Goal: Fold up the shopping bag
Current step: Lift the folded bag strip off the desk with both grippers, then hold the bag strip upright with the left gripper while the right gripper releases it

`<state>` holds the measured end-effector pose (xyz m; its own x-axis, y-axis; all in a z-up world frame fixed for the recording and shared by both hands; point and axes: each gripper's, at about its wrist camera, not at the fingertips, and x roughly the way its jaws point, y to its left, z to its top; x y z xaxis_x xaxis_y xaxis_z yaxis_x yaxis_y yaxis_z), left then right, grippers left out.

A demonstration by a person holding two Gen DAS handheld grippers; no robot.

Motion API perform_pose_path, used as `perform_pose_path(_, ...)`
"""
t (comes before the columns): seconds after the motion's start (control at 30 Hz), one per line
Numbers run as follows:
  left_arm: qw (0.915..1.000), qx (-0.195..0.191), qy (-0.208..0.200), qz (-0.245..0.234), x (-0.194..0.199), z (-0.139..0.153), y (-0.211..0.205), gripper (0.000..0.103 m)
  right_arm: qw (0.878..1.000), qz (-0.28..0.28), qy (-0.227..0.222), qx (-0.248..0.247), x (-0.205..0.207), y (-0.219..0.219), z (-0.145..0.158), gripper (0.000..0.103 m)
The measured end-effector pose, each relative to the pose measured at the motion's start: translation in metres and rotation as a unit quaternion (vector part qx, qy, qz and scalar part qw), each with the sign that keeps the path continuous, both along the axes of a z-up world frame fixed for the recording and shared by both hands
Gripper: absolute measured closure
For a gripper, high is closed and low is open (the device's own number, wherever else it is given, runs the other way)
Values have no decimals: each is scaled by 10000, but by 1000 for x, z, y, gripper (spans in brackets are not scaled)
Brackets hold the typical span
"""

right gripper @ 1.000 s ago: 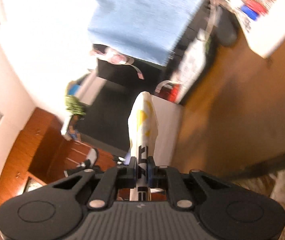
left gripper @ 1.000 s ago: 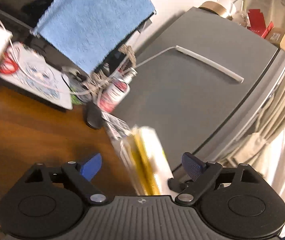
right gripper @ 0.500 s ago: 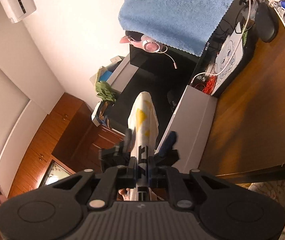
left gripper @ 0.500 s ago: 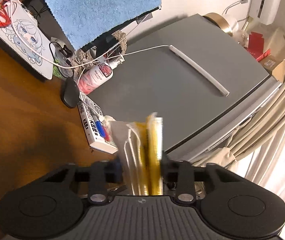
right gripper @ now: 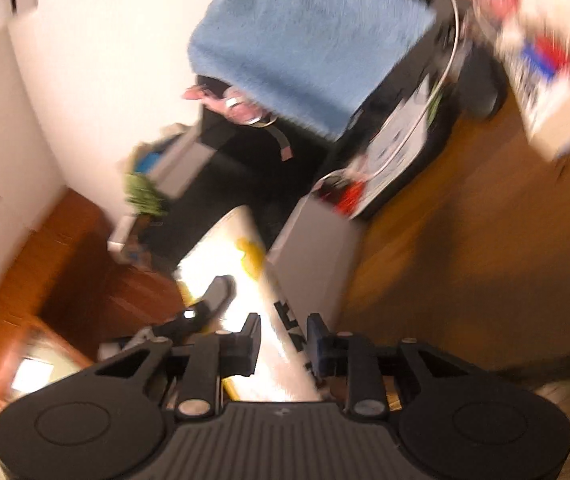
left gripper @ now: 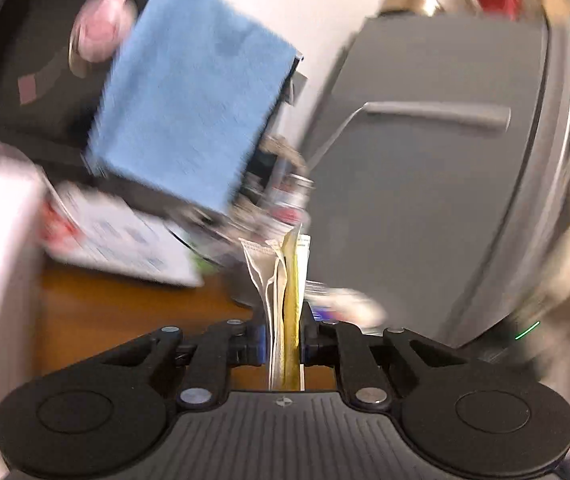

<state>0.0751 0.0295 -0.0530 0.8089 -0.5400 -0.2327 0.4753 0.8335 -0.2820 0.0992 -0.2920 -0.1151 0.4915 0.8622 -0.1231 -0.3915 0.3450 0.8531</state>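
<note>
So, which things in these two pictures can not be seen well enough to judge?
- Left wrist view: the shopping bag shows only edge-on layers in the left claw; how far it is folded is hidden.
- Left wrist view: the items behind the blue cloth are smeared by motion blur.
- Right wrist view: the bag's black print is blurred and partly covered by the right claw.

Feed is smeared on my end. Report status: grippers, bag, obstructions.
Left gripper shut on shopping bag. Right gripper parted around the bag, looks released. Bag bunched, off the wooden desk. Nothing blocking; both views blurred.
</note>
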Motion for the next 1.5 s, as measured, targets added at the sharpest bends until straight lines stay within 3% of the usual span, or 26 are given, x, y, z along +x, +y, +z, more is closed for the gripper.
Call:
perform_pose_path(0.07,9969,630,-398,266,-8,2,-12,90,9994,-240,-81,-235,-2,0,12,63)
perform_pose_path(0.17,9748,1809,-1123,662,-19,-4,-38,90,9997,-122,-112,187,-4,1,30,54)
perform_pose_path(0.23,9474,2627,-1636,822,-26,-14,-56,90,9993,34,-44,361,-2,8,43,41)
perform_pose_path(0.37,8840,3889,-2465,814,-35,-38,-82,90,9972,282,416,557,13,25,61,36)
perform_pose_path(0.53,8013,5000,-3182,811,-41,-61,-96,90,9938,444,981,296,42,47,72,40)
perform_pose_path(0.57,7907,5122,-3252,818,-41,-63,-96,90,9937,410,1036,111,45,50,74,44)
perform_pose_path(0.63,7768,5292,-3313,824,-40,-65,-94,90,9929,317,1105,-298,49,57,77,66)
perform_pose_path(0.7,7687,5390,-3338,846,-39,-66,-91,89,9922,280,1096,-525,50,62,79,70)
perform_pose_path(0.77,7670,5390,-3356,931,-37,-65,-88,86,9924,224,1084,-542,49,64,78,78)
perform_pose_path(0.8,7680,5378,-3345,950,-35,-65,-88,84,9926,177,1063,-553,48,65,78,88)
perform_pose_path(0.93,7774,5239,-3319,1054,-30,-65,-87,79,9937,-41,980,-537,44,68,75,93)
perform_pose_path(0.97,7835,5148,-3297,1114,-29,-64,-86,77,9940,-88,956,-517,45,69,75,93)
perform_pose_path(1.03,8028,4878,-3167,1313,-25,-57,-83,57,9949,-220,891,-422,45,67,75,94)
perform_pose_path(1.13,8465,4219,-2847,1563,-20,-41,-73,30,9955,-561,686,-349,46,58,78,94)
perform_pose_path(1.17,8616,3957,-2739,1613,-19,-35,-70,27,9952,-697,611,-318,47,54,79,94)
perform_pose_path(1.23,8851,3477,-2640,1613,-18,-28,-62,7,9939,-948,520,-226,48,44,79,94)
perform_pose_path(1.33,8952,3121,-2722,1647,-23,-27,-59,0,9901,-1330,397,-188,48,31,79,94)
perform_pose_path(1.43,8961,2776,-3003,1724,-32,-31,-60,0,9881,-1490,341,-151,50,23,75,93)
perform_pose_path(1.5,9070,2671,-2878,1520,-34,-29,-63,0,9880,-1502,344,-62,49,18,73,93)
